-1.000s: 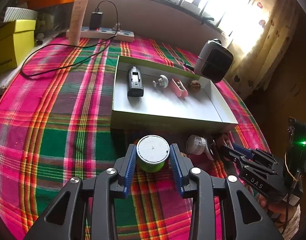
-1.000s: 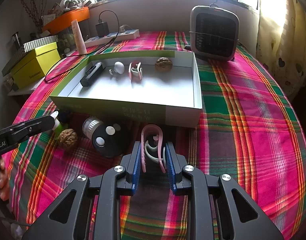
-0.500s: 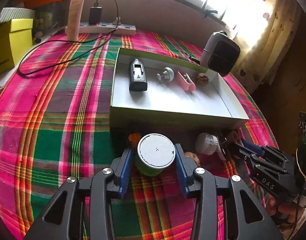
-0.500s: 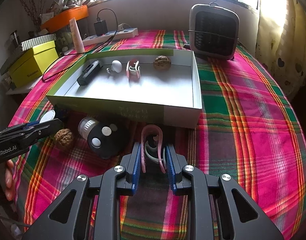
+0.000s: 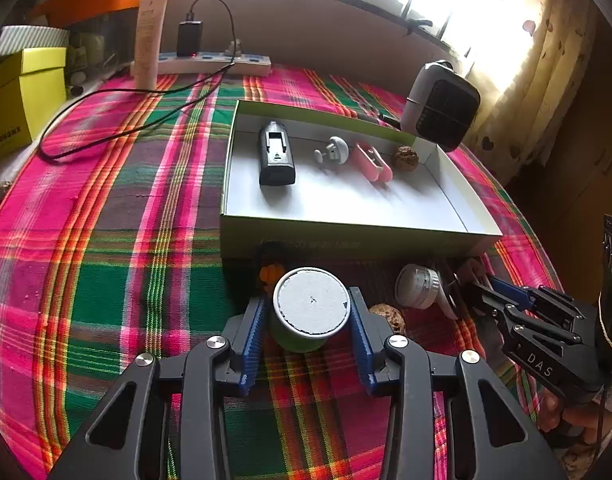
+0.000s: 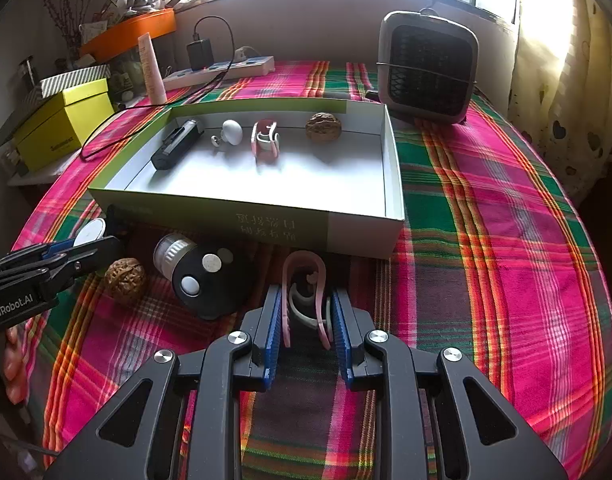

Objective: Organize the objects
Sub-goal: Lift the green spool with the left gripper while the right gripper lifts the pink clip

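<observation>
A green container with a white lid [image 5: 311,308] stands on the plaid cloth between the jaws of my left gripper [image 5: 306,301]. The jaws are closing on it: the right pad meets the lid's rim and a thin slit shows at the left pad. My right gripper [image 6: 306,294] is shut on a pink and white clip [image 6: 304,257] lying on the cloth before the box [image 6: 210,216]. The box [image 5: 346,236] holds a black device [image 5: 276,156], a white knob [image 5: 334,150], a second pink clip [image 5: 372,162] and a walnut [image 5: 405,157].
A loose walnut [image 6: 126,276], a silver-white jar [image 6: 172,250] and a black round device [image 6: 210,280] lie between the grippers. Behind the container sits something orange [image 5: 271,273]. A fan heater [image 6: 426,72], a power strip [image 6: 222,72] with cable and a yellow box [image 6: 62,128] stand at the back.
In the left wrist view the container has come closer and deeper between the jaws, which stand wider than a second ago. The right gripper and its clip have not moved.
</observation>
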Available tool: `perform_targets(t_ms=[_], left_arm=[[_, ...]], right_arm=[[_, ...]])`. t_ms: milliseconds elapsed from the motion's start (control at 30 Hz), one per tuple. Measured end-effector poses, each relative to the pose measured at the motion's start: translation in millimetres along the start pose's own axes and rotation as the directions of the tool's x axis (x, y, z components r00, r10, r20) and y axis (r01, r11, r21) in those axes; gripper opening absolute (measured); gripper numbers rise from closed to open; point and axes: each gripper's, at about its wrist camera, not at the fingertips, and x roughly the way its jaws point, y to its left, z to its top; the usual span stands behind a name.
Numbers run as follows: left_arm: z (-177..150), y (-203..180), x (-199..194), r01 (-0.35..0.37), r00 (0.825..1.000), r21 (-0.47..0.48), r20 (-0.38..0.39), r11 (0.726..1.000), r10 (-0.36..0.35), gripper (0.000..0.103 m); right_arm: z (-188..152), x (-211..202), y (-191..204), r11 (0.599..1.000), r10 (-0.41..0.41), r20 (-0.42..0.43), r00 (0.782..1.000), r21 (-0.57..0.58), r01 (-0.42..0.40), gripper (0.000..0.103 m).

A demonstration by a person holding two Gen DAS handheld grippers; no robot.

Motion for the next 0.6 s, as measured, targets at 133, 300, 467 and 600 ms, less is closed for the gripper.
perform_targets(t_ms=[133,300,467,600], left_arm=[[0.0,-2.1,-2.4,-0.013,1.000,0.014,0.012,1.000,0.013,0.031],[0.1,-2.5,-2.2,-0.014,1.000,0.015,0.014,1.000,0.013,0.030],[0.4,-1.9,-2.3,-0.014,1.000,0.017,0.014,1.000,0.014,0.030],[0.4,-1.9,-2.2,-0.015,1.000,0.017,0.014,1.000,0.014,0.030]], right_arm=[[0.4,-0.1,-0.6,1.000,0.002,0.000,1.000,0.003,-0.002,0.025],[0.4,-0.2,-0.6,1.000,0.001,0.000,1.000,0.003,-0.001,0.025],[0.5,-0.1,-0.6,1.000,0.001,0.000,1.000,0.002,-0.001,0.025],[0.4,-0.5,-0.6,1.000,0.001,0.000,1.000,0.001,-0.001,0.025]])
